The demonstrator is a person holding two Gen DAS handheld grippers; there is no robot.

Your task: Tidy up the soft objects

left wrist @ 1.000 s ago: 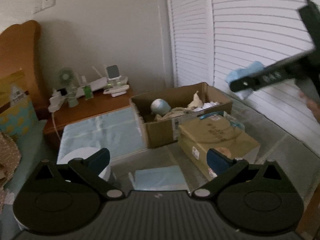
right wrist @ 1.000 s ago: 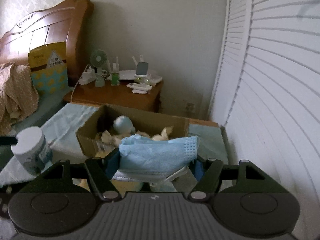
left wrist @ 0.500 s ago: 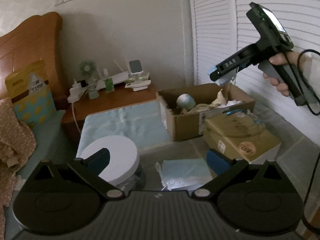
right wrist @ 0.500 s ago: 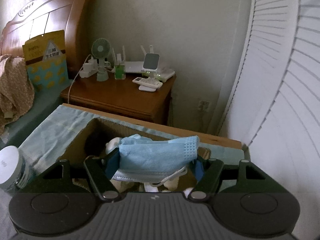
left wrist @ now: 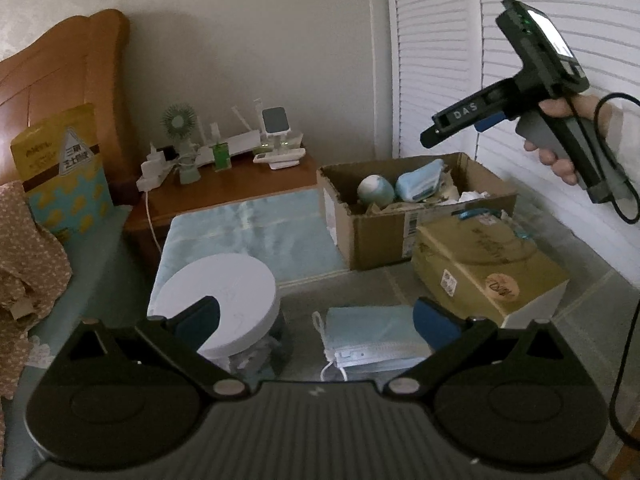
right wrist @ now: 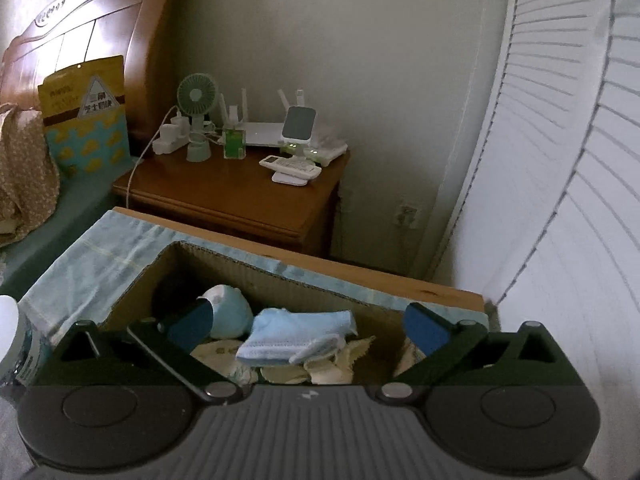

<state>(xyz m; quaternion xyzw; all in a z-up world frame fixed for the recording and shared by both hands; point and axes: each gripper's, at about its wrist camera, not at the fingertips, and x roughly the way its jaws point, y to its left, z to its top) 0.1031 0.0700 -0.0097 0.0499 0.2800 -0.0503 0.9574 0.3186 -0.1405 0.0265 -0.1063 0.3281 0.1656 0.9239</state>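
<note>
Right hand-held gripper (right wrist: 308, 324): jaws opening, empty, above cardboard box (right wrist: 280, 276). Blue mask (right wrist: 296, 336) lies inside, at the globe ball's (right wrist: 228, 316) 3 o'clock. Left hand-held gripper (left wrist: 316, 320): open, empty.

My right gripper (right wrist: 306, 322) hung over the open cardboard box (right wrist: 256, 270), its jaws opening, with nothing pressed between the blue pads (right wrist: 424, 326). A folded light-blue face mask (right wrist: 294, 338) lay loose in the box on crumpled cream cloth (right wrist: 324, 370), just beside a pale round ball (right wrist: 226, 316). Beyond the box stood a wooden nightstand (right wrist: 240, 196) carrying a small green fan (right wrist: 197, 114) and a white router (right wrist: 264, 132).
</note>
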